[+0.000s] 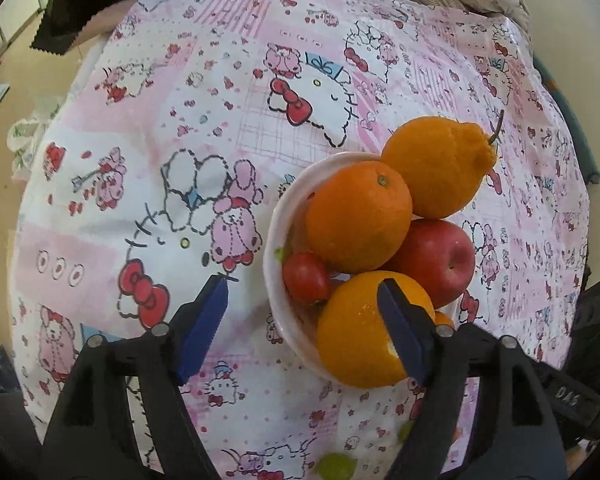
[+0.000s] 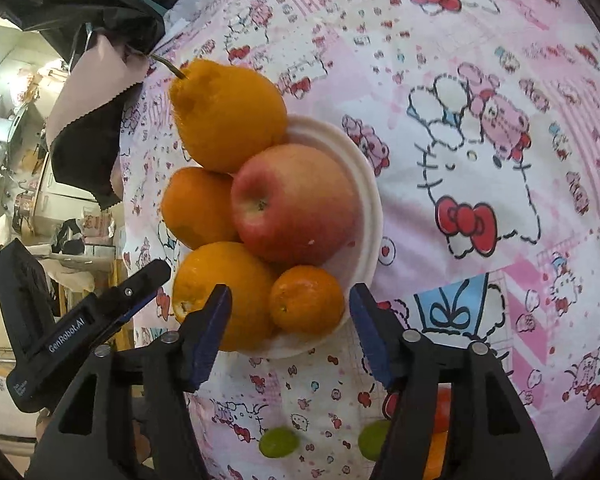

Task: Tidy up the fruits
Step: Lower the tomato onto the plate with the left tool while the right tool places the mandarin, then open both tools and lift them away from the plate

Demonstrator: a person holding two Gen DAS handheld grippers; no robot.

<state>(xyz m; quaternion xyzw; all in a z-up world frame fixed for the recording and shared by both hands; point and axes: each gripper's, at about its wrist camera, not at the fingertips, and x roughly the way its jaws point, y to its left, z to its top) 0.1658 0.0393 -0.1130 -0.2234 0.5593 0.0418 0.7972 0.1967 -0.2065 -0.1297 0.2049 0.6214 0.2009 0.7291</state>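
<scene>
A white bowl (image 1: 278, 224) on the pink cartoon cloth holds piled fruit: a knobbed orange with a stem (image 1: 436, 168), a round orange (image 1: 356, 216), a red apple (image 1: 436, 260), a small tomato (image 1: 304, 278) and a large orange (image 1: 356, 340) at the near rim. In the right wrist view the bowl (image 2: 364, 184) shows the knobbed orange (image 2: 228, 116), the apple (image 2: 296, 204), a small mandarin (image 2: 306, 300) and a large orange (image 2: 220, 292). My left gripper (image 1: 304, 328) is open and empty over the bowl's near edge. My right gripper (image 2: 290, 328) is open and empty just before the mandarin.
Green grapes lie on the cloth near me (image 1: 336, 466), (image 2: 278, 442), (image 2: 374, 440). A red and orange fruit (image 2: 440, 412) sits behind my right finger. The left gripper's body (image 2: 60, 332) shows at the left. A dark cloth (image 2: 88, 152) hangs at the table edge.
</scene>
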